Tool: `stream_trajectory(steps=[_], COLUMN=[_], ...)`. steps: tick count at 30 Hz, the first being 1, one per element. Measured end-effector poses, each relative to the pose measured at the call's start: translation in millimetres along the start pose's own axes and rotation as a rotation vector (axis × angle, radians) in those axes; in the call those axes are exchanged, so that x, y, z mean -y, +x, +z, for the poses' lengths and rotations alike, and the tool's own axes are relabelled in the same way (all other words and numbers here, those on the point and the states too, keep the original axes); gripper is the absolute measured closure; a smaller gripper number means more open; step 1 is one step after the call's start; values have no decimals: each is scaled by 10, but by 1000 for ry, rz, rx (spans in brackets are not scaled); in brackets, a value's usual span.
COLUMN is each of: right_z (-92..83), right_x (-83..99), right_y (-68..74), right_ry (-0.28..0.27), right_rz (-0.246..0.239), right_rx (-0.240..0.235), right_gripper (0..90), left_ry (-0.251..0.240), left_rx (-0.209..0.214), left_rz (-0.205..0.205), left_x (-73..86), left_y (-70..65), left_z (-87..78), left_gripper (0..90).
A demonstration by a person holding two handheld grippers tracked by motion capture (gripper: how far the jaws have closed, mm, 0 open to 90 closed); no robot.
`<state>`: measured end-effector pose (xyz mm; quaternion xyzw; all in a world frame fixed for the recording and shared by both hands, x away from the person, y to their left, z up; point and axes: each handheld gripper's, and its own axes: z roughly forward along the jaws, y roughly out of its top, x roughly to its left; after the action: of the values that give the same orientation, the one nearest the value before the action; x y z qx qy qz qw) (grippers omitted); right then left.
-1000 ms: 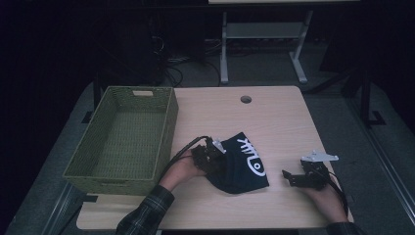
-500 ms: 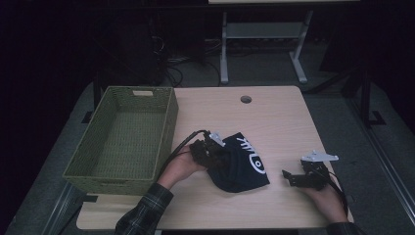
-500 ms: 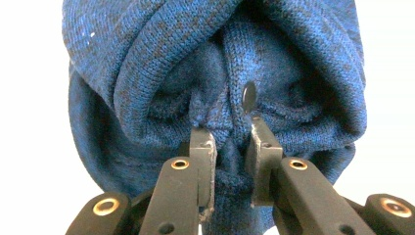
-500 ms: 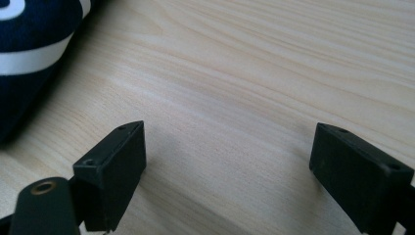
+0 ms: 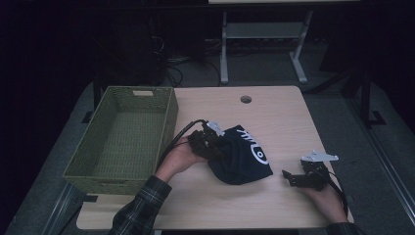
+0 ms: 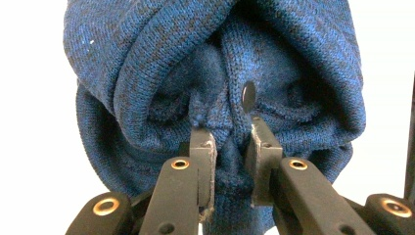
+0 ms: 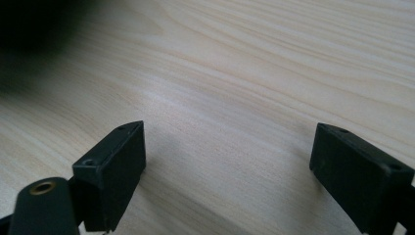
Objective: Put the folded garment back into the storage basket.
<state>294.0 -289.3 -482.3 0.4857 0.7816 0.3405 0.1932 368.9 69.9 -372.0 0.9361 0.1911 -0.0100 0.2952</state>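
Left gripper [image 6: 229, 149] lifted hat [image 5: 242, 156] leftward | hat logo partly folded

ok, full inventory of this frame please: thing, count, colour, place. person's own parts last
Woven rectangular basket: one, olive green, left part of the table, empty.
Dark blue knitted beanie with a white logo: one, table centre, right of the basket.
Light wooden table: one, pale wood, round hole near the far edge.
Metal stand legs: one frame, grey, on the floor behind the table.
Left hand-held gripper: one, black, jaws pinching a fold of the beanie.
Right hand-held gripper: one, black, jaws wide apart over bare table at the right.
Plaid sleeve: one, dark, bottom edge, left arm.
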Motion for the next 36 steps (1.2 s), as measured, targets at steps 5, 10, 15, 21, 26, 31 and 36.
stream_trajectory(steps=[5,10,15,21,26,31,36], right_z=[-1,0,0,0,0,0,0], right_x=[0,0,0,0,-1,-1,0], right_y=[1,1,1,1,2,1,1], right_ry=[1,0,0,0,-1,-1,0], right_rz=[2,1,2,1,3,2,2], right_rx=[0,0,0,0,0,0,0], right_gripper=[130,130,130,130,130,130,130], left_ry=[-8,-28,-31,-36,-43,-55,-57], left_rx=[-7,-25,-53,-82,-97,-117,-143], left_rz=[3,6,22,14,2,-16,-37], left_x=[-77,-147,-206,-239,-221,-172,-106], left_y=[26,67,110,153,197,232,273], left_z=[-161,-375,-599,-833,-995,-1126,-1247], left_gripper=[760,760,760,759,760,759,759])
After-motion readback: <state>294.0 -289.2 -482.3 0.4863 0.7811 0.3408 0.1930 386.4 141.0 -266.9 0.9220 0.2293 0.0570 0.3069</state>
